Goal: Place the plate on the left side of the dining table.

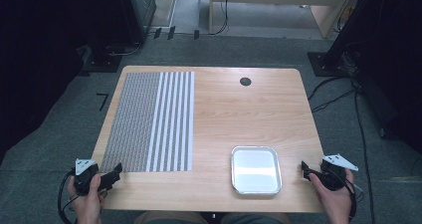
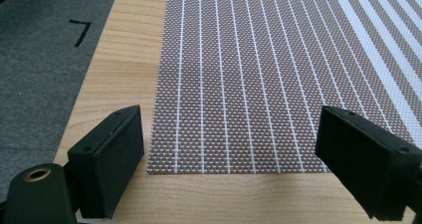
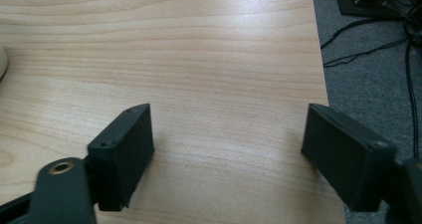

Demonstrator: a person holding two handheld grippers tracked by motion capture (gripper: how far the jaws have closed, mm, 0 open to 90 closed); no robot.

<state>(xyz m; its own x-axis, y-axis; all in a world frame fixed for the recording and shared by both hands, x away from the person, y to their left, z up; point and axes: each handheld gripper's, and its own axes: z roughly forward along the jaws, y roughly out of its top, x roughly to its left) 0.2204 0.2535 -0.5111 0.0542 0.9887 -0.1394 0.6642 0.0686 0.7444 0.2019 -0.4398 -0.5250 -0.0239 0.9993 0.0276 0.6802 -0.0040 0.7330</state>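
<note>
A woven placemat with brown and white stripes lies flat on the left half of the wooden table. A shallow silver foil tray sits empty near the front edge, right of centre. My left gripper hovers at the front left corner, open, just short of the placemat's near edge, with nothing between its jaws. My right gripper is held at the front right edge, open and empty, to the right of the tray. In the right gripper view the jaws frame bare wood.
A round black cable grommet is set into the table near its far edge. Grey carpet surrounds the table, with cables on the floor to the right and dark equipment stands at the back.
</note>
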